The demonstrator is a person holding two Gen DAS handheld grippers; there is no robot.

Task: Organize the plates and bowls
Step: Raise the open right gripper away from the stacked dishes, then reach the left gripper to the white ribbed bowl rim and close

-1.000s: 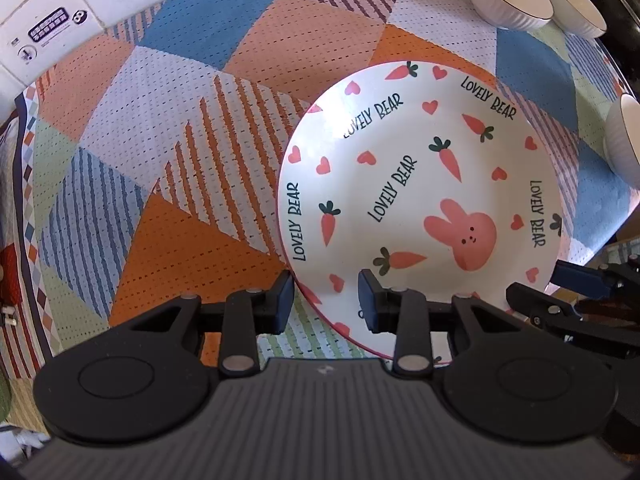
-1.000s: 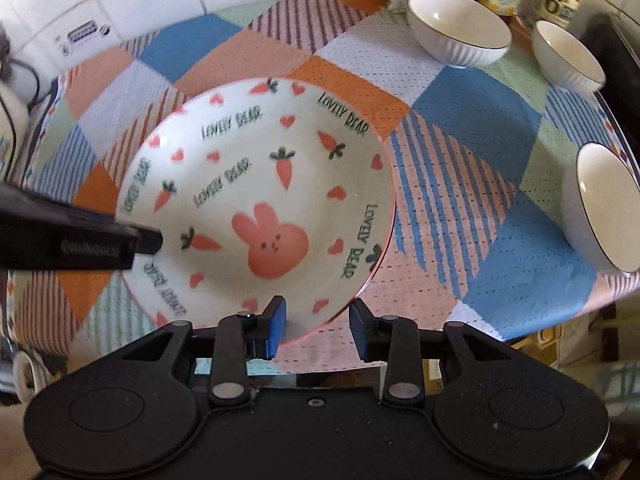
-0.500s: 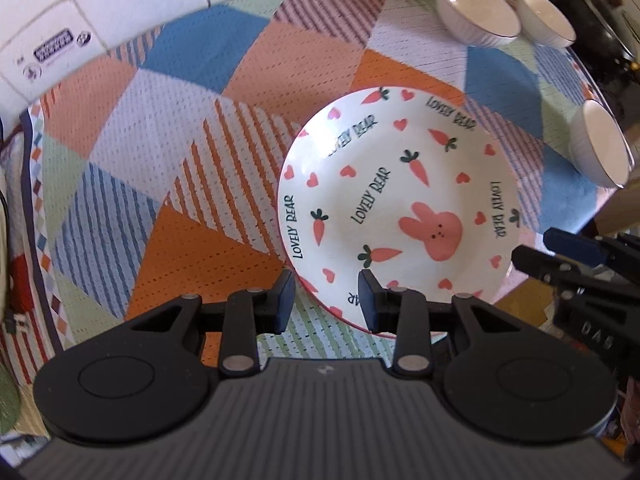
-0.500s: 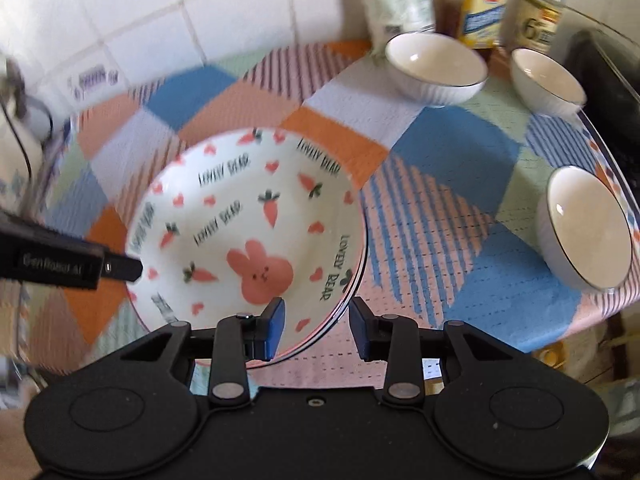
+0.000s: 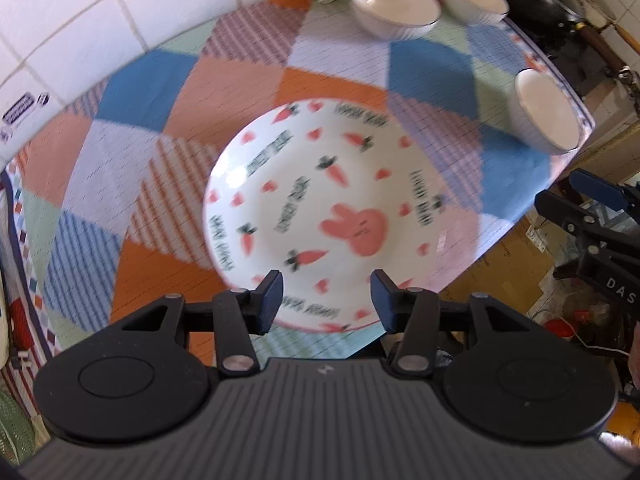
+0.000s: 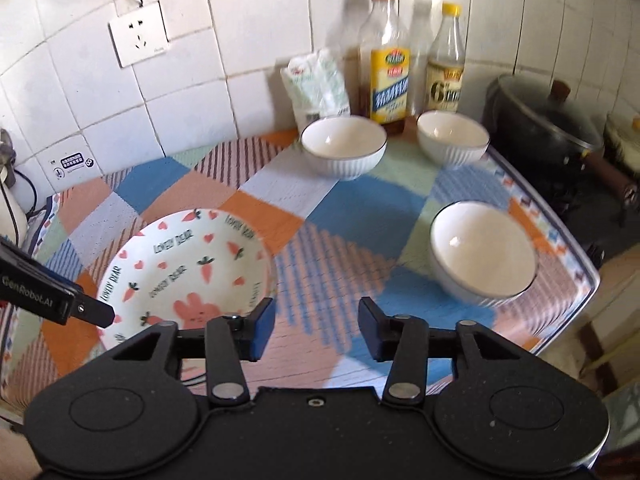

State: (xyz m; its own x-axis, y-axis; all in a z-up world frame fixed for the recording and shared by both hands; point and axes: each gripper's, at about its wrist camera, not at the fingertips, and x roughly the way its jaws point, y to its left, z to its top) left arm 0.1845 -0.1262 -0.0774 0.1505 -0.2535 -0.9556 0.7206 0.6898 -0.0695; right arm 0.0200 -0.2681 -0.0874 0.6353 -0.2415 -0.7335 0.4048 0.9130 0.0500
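Both hand-held grippers have let go. The left hand-held gripper [image 5: 326,294] has lifted off the bunny plate [image 5: 340,216]; its jaws are opening with nothing between them, the plate's near rim lying below. The right hand-held gripper [image 6: 316,328] has swung away from the plate toward the nearest white bowl [image 6: 482,258], jaws likewise opening and empty. The plate now rests flat on the patchwork cloth [image 6: 352,216] of the bench, left of that bowl. Two more bowls [image 6: 344,148] stand beyond it, before the bottles [image 6: 390,60]. The plate looks placed; gathering the bowls probably comes next.
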